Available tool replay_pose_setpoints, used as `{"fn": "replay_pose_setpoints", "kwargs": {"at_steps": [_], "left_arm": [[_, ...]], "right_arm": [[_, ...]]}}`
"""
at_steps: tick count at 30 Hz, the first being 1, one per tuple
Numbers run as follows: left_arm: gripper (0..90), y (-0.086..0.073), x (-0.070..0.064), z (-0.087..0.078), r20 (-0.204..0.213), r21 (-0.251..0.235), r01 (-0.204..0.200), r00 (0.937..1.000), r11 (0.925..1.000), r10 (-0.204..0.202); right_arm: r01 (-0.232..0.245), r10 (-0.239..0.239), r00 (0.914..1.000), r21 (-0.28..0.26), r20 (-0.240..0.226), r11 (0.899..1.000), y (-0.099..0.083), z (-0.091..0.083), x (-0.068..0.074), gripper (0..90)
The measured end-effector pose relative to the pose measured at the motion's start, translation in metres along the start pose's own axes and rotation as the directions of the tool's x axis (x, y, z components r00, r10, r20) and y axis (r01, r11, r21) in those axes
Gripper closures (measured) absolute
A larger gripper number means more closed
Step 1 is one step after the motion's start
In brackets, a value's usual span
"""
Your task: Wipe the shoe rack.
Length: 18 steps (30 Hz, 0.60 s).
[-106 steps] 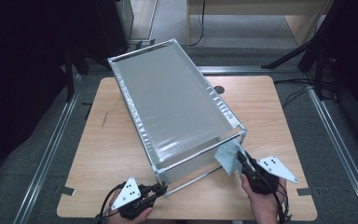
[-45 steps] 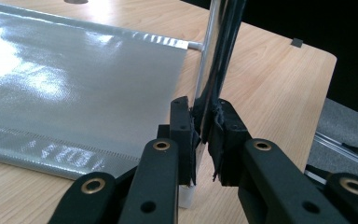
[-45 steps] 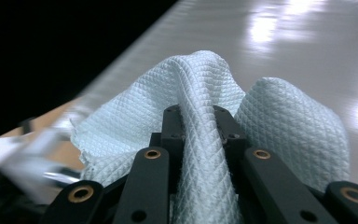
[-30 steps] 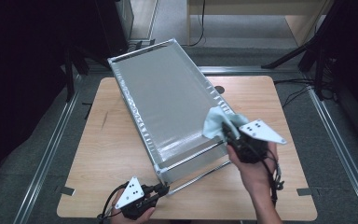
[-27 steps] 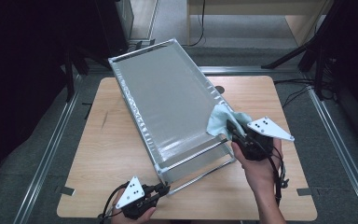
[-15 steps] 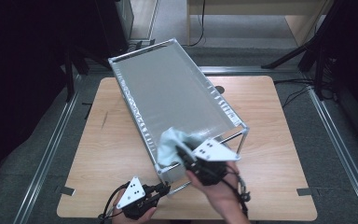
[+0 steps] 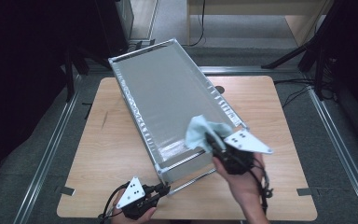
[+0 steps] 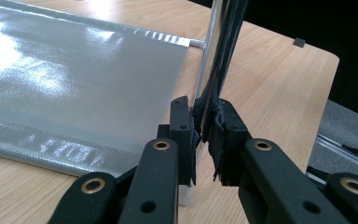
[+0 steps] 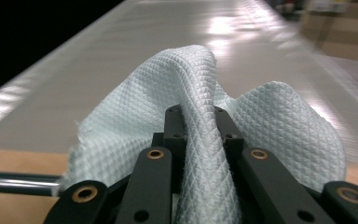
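The right gripper [image 7: 210,142], clamping the pale cloth [image 7: 200,133], is sweeping back rightward across the near end of the silver screen [image 7: 168,93], so wiping is continuing. The left gripper [image 7: 164,189] is pinching the screen's corner post [image 8: 219,60], steadying it on the tabletop [image 7: 116,149].

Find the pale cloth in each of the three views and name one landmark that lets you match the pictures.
High view: the pale cloth sits right of centre, on the near end of the silver panel, pinched by the right gripper.
Left gripper view: not in this picture.
Right gripper view: the cloth bulges at centre, over the jaws.
Shared landmark: the silver panel, lying on the wooden table, appears in all three views.
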<state>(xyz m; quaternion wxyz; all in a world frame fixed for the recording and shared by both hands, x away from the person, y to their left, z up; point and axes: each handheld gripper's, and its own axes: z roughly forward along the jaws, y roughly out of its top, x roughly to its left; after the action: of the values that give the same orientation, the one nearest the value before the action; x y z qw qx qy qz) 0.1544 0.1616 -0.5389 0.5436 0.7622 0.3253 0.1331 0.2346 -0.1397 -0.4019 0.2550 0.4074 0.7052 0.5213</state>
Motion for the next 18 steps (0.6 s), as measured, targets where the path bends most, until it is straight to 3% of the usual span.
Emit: {"fn": "replay_pose_setpoints", "kwargs": {"at_steps": [4, 7, 9, 12, 15, 18], "left_arm": [[80.3, 0.0, 0.0, 0.001, -0.002, -0.001, 0.003, 1.0, 1.0, -0.003], [80.3, 0.0, 0.0, 0.001, -0.001, 0.0, 0.003, 1.0, 1.0, -0.003], [80.3, 0.0, 0.0, 0.001, -0.001, 0.001, 0.003, 1.0, 1.0, -0.003], [80.3, 0.0, 0.0, 0.001, -0.002, 0.002, 0.003, 1.0, 1.0, -0.003], [80.3, 0.0, 0.0, 0.001, -0.002, 0.002, 0.005, 1.0, 1.0, -0.005], [80.3, 0.0, -0.001, 0.003, -0.006, 0.0, 0.007, 1.0, 1.0, -0.007]], "right_arm": [[-0.033, 0.042, 0.9946, -0.095, 0.095, 0.995, -0.004, -0.027, -0.029, 80.1], [-0.037, 0.049, 0.9912, -0.093, 0.123, 0.995, -0.006, -0.04, -0.042, 80.0], [-0.05, 0.059, 0.9918, -0.087, 0.113, 0.995, -0.01, -0.044, -0.045, 80.3], [-0.051, 0.056, 0.9959, -0.075, 0.071, 0.996, -0.015, -0.041, -0.036, 81.0], [-0.034, 0.036, 0.9989, -0.08, 0.03, 0.996, -0.02, -0.035, -0.013, 81.3], [-0.012, 0.006, 0.9971, -0.074, -0.076, 0.997, -0.023, -0.03, 0.018, 81.4]]}}
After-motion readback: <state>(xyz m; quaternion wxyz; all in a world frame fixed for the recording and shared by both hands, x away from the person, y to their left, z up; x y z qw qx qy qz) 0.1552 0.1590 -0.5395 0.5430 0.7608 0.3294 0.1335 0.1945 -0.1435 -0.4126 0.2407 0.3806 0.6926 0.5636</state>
